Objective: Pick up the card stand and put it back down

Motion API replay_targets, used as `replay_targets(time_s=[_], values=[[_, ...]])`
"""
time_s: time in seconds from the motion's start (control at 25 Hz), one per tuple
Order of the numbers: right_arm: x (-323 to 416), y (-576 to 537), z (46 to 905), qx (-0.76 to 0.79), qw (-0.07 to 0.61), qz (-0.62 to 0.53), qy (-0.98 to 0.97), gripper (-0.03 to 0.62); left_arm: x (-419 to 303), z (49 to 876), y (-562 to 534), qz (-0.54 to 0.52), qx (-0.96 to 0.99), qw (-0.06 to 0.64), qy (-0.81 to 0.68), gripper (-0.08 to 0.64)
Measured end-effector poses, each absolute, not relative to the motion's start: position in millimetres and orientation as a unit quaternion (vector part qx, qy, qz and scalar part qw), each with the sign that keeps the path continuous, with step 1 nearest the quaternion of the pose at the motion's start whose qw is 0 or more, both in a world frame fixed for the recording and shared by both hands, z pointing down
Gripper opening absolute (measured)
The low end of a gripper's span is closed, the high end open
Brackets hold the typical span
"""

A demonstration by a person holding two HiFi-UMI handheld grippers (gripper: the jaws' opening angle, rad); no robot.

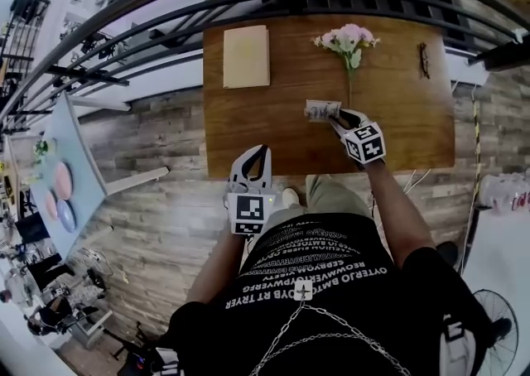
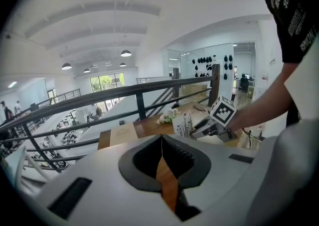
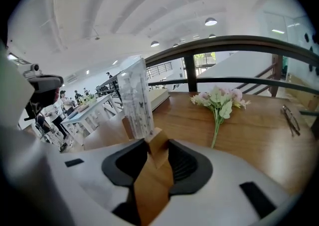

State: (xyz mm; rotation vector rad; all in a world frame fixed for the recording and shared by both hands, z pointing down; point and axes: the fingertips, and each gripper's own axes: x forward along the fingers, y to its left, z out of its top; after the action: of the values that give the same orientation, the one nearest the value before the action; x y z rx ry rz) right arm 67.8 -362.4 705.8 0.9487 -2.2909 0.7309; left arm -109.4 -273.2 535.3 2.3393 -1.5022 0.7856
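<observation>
Gripping card stand (image 3: 134, 95) at its wood base w/ R gripper (image 3: 158, 144); L gripper (image 2: 160, 140) closed, empty.

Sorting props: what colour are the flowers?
The flowers are pale pink with green leaves; clearest in the right gripper view.

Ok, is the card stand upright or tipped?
Upright: the card stand rises nearly vertical from its wooden base, which the right gripper clamps.

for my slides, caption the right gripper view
Right claw holding the card stand by its base, flowers on the table
</observation>
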Motion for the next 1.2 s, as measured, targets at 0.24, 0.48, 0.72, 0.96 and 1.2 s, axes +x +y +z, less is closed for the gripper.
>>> replay_targets(time_s=[0.24,0.48,0.72,0.96,1.2], values=[[66,-364,677,0.365,0.258,0.267,-0.854,0.140,-116,533,-271,0.264,0.808,0.119,-0.513,0.028],[60,-361,643,0.374,0.253,0.261,-0.853,0.140,-123,526,-269,0.256,0.813,0.111,-0.512,0.028],[62,-361,609,0.378,0.246,0.249,-0.857,0.140,-121,521,-271,0.238,0.818,0.116,-0.511,0.028],[61,-362,570,0.382,0.235,0.238,-0.862,0.140,-115,519,-267,0.227,0.825,0.120,-0.504,0.028],[63,-366,527,0.384,0.223,0.224,-0.868,0.139,-111,513,-266,0.225,0.828,0.110,-0.501,0.028]])
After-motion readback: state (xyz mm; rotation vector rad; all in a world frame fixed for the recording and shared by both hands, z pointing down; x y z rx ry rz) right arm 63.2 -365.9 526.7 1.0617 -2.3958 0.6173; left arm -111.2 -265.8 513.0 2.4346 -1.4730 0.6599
